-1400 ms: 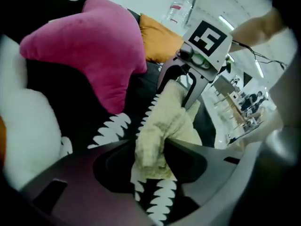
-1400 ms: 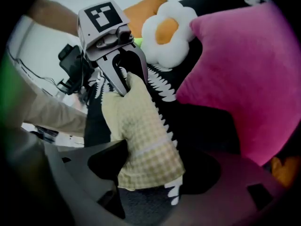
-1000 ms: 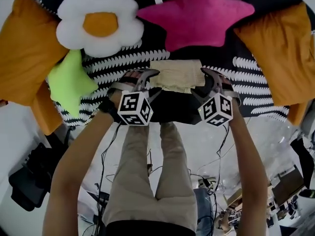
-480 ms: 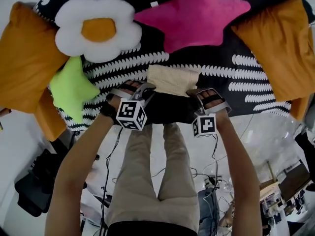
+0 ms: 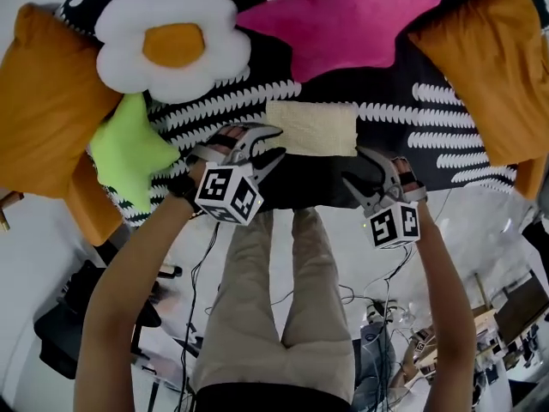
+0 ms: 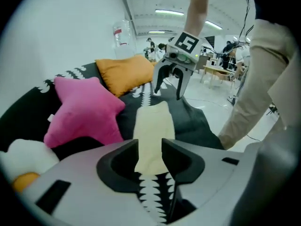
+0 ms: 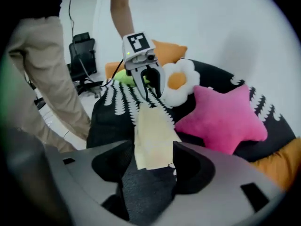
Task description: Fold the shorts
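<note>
Forearms (image 5: pixel 129 307) reach forward from the lower frame, each holding its gripper tilted steeply down toward the black-and-white bed cover (image 5: pixel 429 136). The left gripper (image 5: pixel 276 142) hovers just beside the left edge of the shorts (image 5: pixel 311 128). The right gripper (image 5: pixel 356 168) hangs near their lower right corner. Both pairs of fingers have just been opening and stand released, with nothing pinched between them. The cream shorts lie folded flat on the cover, just below the pink star pillow (image 5: pixel 343 24). The grippers hide parts of the cover's near edge, and the frame cuts off the orange pillows (image 5: pixel 480 67).
</note>
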Available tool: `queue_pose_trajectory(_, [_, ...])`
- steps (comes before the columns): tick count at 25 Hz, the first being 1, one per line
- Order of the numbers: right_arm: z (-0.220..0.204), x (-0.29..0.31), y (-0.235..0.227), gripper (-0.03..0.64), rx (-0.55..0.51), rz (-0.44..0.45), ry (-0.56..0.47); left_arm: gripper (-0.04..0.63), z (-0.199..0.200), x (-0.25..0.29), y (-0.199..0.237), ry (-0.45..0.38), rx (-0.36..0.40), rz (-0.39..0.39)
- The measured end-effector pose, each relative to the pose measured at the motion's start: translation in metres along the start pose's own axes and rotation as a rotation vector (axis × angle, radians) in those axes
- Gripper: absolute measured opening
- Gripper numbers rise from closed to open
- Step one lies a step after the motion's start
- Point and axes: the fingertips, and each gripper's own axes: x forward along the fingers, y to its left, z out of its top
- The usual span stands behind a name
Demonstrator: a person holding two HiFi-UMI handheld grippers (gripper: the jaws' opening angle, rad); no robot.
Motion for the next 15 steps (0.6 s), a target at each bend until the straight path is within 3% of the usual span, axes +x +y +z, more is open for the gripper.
queue_pose_trajectory(3, [0.011, 0.02, -0.038, 0.284, 0.031, -0.039, 0.006, 0.168, -0.005, 0.018, 0.034, 0.053, 0.029, 0.023])
queue_pose_trajectory(7, [0.003, 0.077, -0.032, 0.286, -0.038, 0.11, 0.113, 0.271, -0.042, 0.054, 0.013, 0.179, 0.062, -0.111])
queue_pose_trajectory(9, [-0.006, 0.094, -0.02, 0.319, -0.099, 0.182, 0.173, 0.3, -0.056, 0.062, 0.0, 0.207, 0.068, -0.16])
queue_pose_trajectory(15, [-0.031, 0.128, 0.0, 0.321, -0.221, 0.172, 0.222, 0.296, -0.08, 0.092, -0.013, 0.201, 0.132, -0.126])
